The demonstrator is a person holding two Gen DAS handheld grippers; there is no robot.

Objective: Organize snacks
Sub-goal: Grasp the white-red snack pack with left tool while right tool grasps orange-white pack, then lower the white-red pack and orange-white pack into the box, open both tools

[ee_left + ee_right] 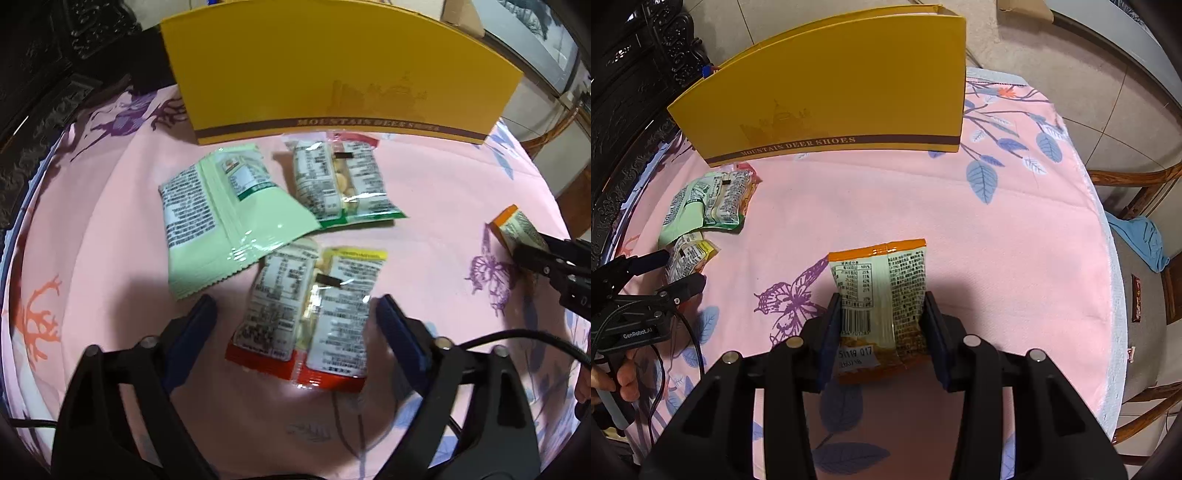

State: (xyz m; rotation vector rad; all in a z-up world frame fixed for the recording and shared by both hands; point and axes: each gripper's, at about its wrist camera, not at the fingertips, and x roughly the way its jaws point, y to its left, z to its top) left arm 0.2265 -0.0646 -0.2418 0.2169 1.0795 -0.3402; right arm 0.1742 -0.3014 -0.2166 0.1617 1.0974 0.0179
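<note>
Orange snack packet [882,302] clamped between right jaws, red-edged packet [310,317] between wide left jaws

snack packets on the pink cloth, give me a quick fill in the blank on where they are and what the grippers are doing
1. The right gripper is shut on the ____ packet.
2. The left gripper has its jaws open on either side of the packet with the ____ bottom edge.
3. The pale green packet lies partly over ____ other packets.
4. Behind the snacks stands a ____ shoe box.

Missing words: orange; red; two; yellow
</note>
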